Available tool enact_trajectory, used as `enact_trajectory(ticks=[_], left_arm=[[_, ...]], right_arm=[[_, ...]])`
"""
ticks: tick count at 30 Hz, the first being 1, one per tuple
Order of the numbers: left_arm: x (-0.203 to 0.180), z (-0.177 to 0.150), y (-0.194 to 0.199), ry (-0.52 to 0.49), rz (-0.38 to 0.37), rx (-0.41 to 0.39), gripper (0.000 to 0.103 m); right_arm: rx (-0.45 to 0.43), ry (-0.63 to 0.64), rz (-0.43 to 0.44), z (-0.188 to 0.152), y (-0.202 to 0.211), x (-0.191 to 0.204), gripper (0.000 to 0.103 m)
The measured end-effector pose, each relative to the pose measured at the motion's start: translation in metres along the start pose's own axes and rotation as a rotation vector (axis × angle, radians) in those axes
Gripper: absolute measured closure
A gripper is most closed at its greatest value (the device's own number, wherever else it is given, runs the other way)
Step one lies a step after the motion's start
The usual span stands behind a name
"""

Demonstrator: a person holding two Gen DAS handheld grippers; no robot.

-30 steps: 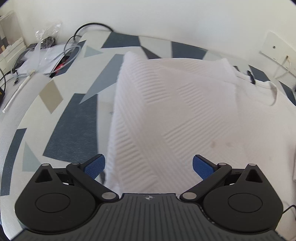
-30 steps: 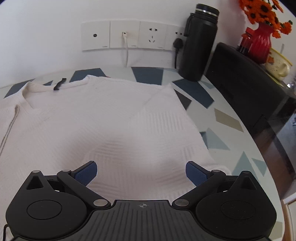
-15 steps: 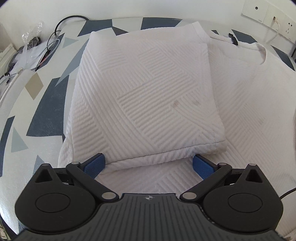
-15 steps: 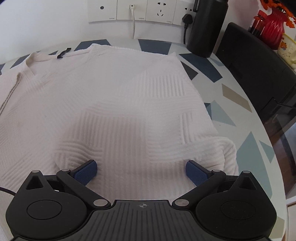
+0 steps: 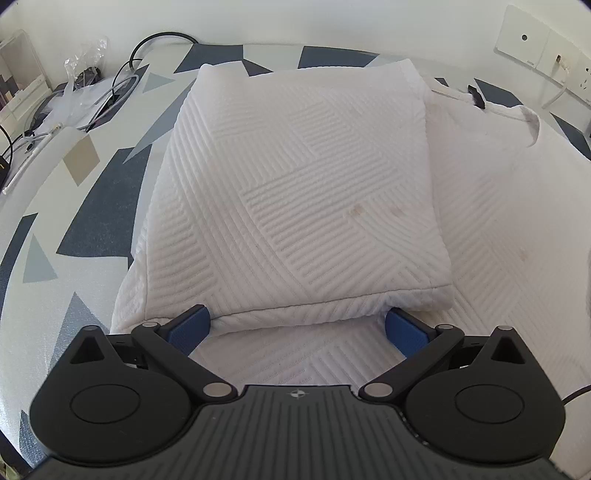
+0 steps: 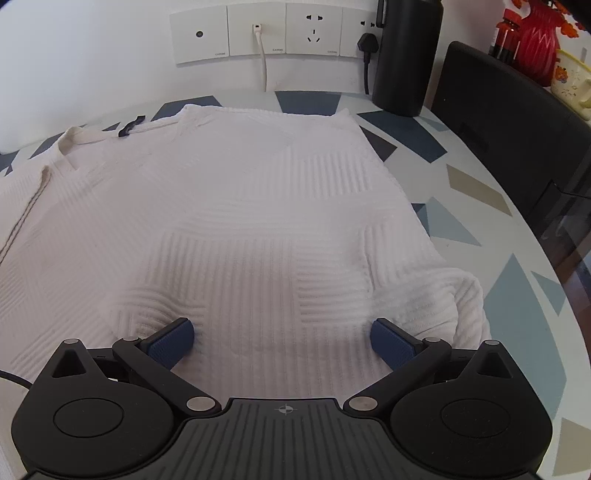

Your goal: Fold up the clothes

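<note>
A white ribbed knit top (image 5: 303, 192) lies on the patterned table, its left side folded inward over the body, the folded edge running just in front of my fingers. My left gripper (image 5: 297, 328) hovers open over the near hem with nothing between its blue pads (image 5: 188, 326). In the right wrist view the same top (image 6: 240, 206) spreads flat, its collar with a black tag (image 6: 131, 125) at the far left and a bunched sleeve (image 6: 454, 295) at the right. Above the near part of the cloth my right gripper (image 6: 282, 341) stands open and holds nothing.
Cables and a plastic bag (image 5: 88, 85) clutter the table's far left. Wall sockets (image 6: 258, 31) with plugged cords, a black bottle (image 6: 406, 55), a black chair back (image 6: 509, 122) and a red vase (image 6: 535, 40) stand behind and right. The table edge (image 6: 546, 266) curves at the right.
The left panel of the top, raised a second ago, now lies folded flat over the body. Both open grippers pulled back toward the near hem and stayed open.
</note>
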State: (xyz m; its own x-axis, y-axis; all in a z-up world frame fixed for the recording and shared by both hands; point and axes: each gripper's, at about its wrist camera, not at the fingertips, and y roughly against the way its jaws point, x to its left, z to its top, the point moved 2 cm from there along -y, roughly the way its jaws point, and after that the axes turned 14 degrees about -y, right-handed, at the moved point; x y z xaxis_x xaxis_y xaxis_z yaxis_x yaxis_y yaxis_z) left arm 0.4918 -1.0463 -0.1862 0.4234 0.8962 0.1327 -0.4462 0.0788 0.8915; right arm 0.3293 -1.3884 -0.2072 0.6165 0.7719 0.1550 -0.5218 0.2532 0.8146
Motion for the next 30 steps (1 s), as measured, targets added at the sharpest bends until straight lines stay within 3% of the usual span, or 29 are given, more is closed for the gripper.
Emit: enact_trajectory(ticks=[5, 9, 13, 20, 25, 30], left_arm=[[-0.001, 0.0, 0.0, 0.008, 0.007, -0.01, 0.0], [-0.001, -0.001, 0.0, 0.014, 0.012, -0.018, 0.0], [-0.001, 0.001, -0.001, 0.008, 0.012, -0.013, 0.0], [0.003, 0.006, -0.003, -0.099, -0.05, 0.035, 0.0], [0.004, -0.001, -0.001, -0.13, -0.061, -0.006, 0.0], [0.004, -0.01, 0.002, -0.123, -0.052, -0.063, 0.0]], right_arm=[[0.002, 0.017, 0.008, 0.0, 0.0, 0.0, 0.001], [0.054, 0.017, 0.003, 0.008, 0.001, 0.001, 0.001], [0.069, -0.054, -0.004, 0.006, 0.02, 0.0, 0.001], [0.02, -0.173, -0.107, -0.024, 0.064, -0.007, 0.001], [-0.018, -0.213, -0.204, -0.046, 0.094, -0.013, 0.001], [-0.089, -0.283, -0.232, -0.067, 0.138, -0.022, 0.001]])
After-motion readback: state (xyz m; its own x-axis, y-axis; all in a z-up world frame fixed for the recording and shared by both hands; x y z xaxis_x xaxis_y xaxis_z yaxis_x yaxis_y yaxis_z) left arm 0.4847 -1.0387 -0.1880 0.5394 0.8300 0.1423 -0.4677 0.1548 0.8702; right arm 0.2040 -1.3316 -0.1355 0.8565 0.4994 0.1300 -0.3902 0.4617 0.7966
